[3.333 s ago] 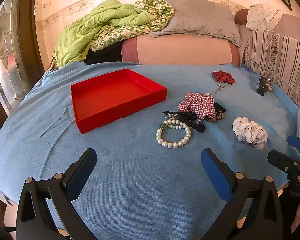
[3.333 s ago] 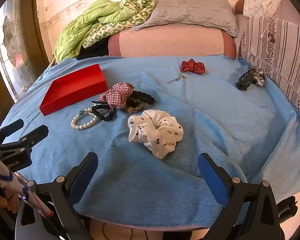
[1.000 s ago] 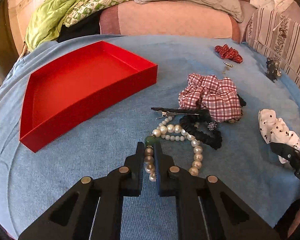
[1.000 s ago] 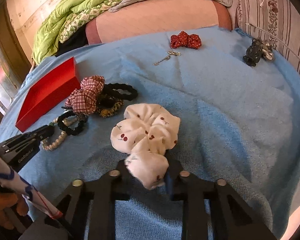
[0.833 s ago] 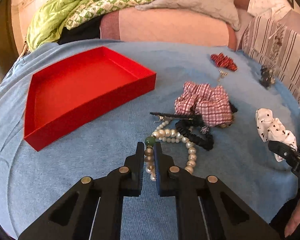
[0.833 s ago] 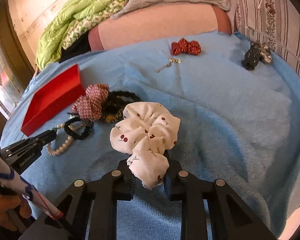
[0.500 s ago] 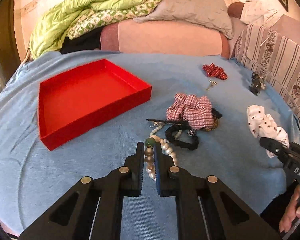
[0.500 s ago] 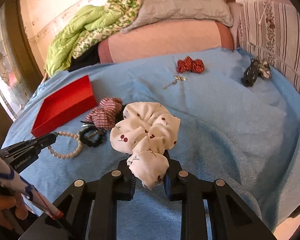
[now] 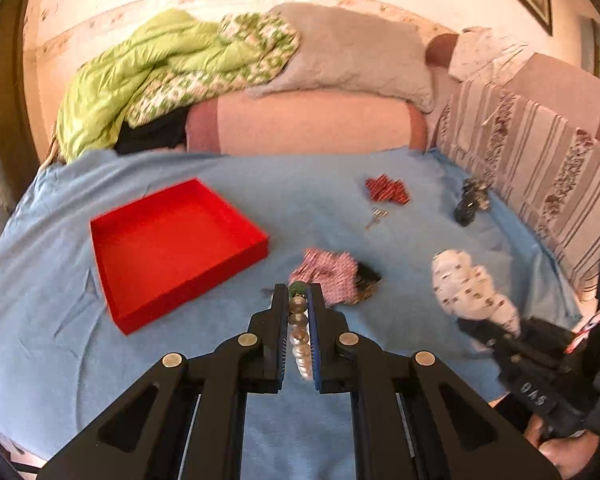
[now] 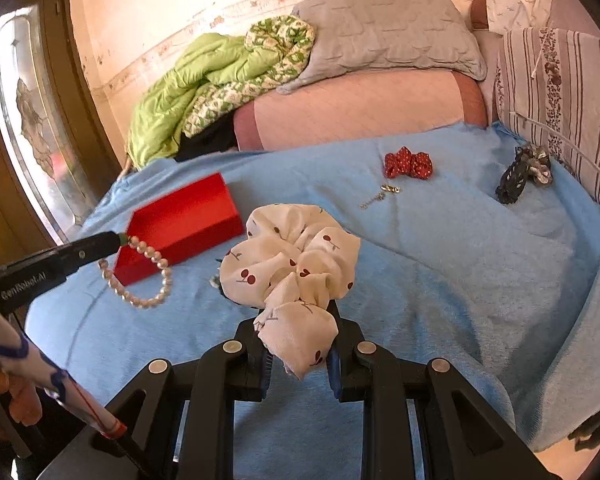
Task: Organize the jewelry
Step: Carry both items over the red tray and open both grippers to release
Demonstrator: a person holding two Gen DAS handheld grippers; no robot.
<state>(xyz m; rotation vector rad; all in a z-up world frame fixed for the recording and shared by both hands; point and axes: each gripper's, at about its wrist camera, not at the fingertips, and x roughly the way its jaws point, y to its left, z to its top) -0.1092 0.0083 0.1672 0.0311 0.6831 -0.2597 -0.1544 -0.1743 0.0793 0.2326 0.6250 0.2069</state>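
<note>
My left gripper (image 9: 299, 292) is shut on a pearl bracelet (image 9: 300, 344) with a green bead and holds it above the blue blanket. In the right wrist view the bracelet (image 10: 148, 276) hangs from the left gripper (image 10: 118, 239) in front of the red tray (image 10: 188, 220). My right gripper (image 10: 298, 320) is shut on a white cherry-print scrunchie (image 10: 292, 264), lifted off the bed; it also shows in the left wrist view (image 9: 468, 292). The open red tray (image 9: 172, 240) lies left of centre, empty.
A plaid scrunchie with dark hair ties (image 9: 332, 276) lies on the blanket (image 9: 60, 360). A red bow (image 10: 408, 165), a small metal clip (image 10: 380, 196) and a dark hair claw (image 10: 520, 174) lie farther back. Pillows and a green quilt (image 9: 140, 76) line the back; a striped cushion (image 9: 540, 184) is at right.
Both grippers have risen: the pearl bracelet now hangs clear of the blanket and the white scrunchie is lifted higher. The plaid scrunchie pile stays on the bed.
</note>
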